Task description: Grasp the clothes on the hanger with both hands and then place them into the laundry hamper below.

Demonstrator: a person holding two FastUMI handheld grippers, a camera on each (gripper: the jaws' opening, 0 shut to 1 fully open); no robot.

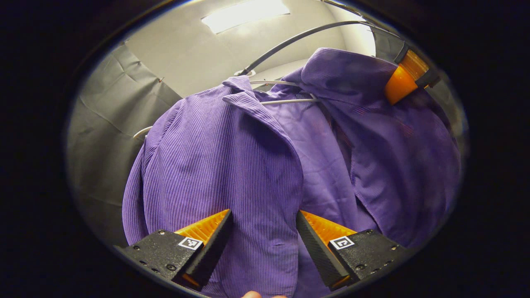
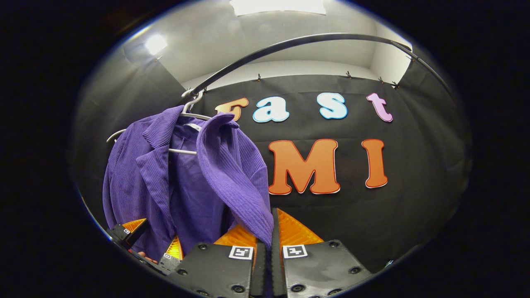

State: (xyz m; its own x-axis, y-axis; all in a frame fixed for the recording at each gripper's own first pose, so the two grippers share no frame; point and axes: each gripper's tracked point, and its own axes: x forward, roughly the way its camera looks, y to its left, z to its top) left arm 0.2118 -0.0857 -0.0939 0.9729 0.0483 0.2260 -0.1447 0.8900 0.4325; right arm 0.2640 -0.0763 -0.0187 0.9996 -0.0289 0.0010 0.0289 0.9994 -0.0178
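Note:
A purple corduroy shirt (image 1: 232,157) hangs on a white wire hanger (image 1: 285,101) from a dark curved rail (image 1: 298,39). My left gripper (image 1: 263,213) is open, its fingers standing wide on either side of the shirt's front panel without pinching it. In the right gripper view the same shirt (image 2: 165,182) hangs at the left, and my right gripper (image 2: 267,225) is shut on the edge of its drooping front flap. The right gripper (image 1: 403,80) also appears at the shirt's upper right in the left gripper view. The left gripper (image 2: 143,242) shows low beside the shirt in the right gripper view.
The rail (image 2: 290,43) arcs across the booth with the hanger's hook (image 2: 192,101) over its left end. Black cloth wall (image 2: 414,215) stands close behind, grey cloth (image 1: 103,136) to the left. A ceiling light (image 1: 244,16) glows overhead.

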